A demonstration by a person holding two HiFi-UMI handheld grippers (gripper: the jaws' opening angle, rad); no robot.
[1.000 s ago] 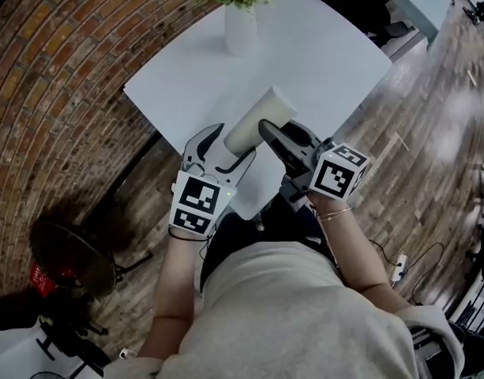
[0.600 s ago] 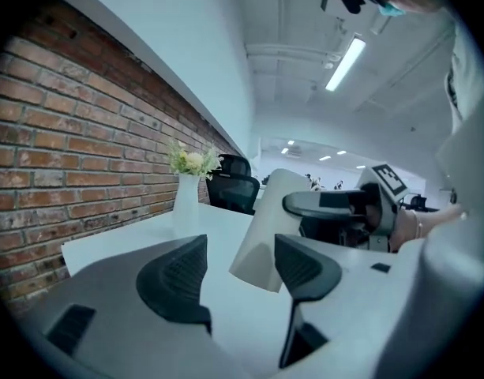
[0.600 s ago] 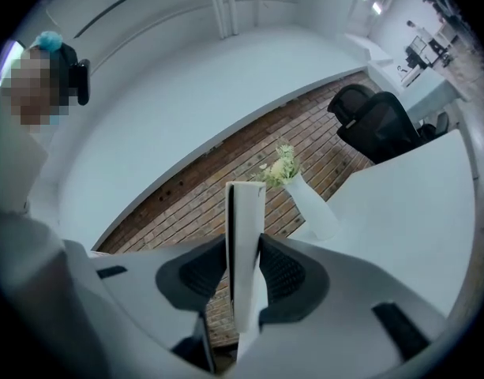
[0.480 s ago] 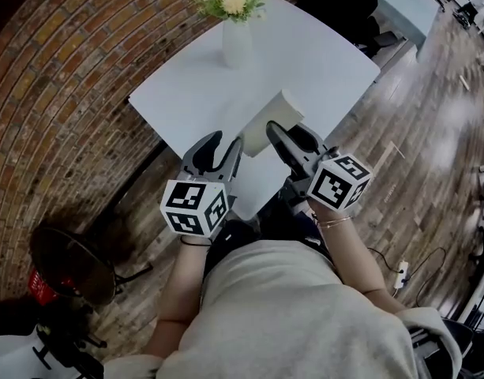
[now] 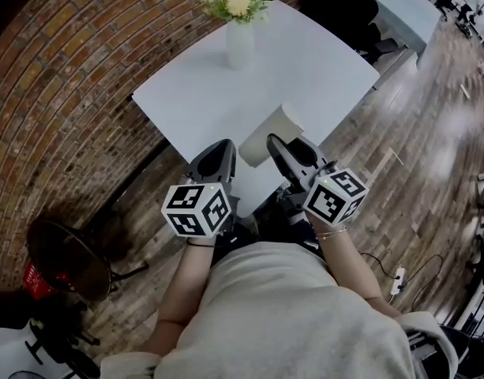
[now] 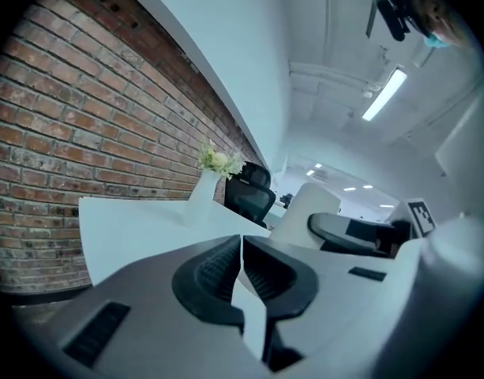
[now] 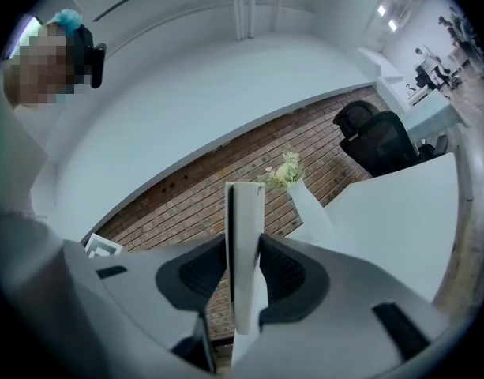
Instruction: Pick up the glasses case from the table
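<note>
The right gripper [image 7: 243,259] clamps the slim white rectangular glasses case [image 5: 267,134] over the pale square table's [image 5: 320,61] near edge, while the left gripper's [image 6: 242,253] jaws have just closed together, empty.

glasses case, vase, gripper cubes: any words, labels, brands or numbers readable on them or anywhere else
No readable text anywhere. The glasses case is plain white, as is the vase. The cubes on the left gripper and right gripper carry only black-and-white square patterns, no letters or digits.
</note>
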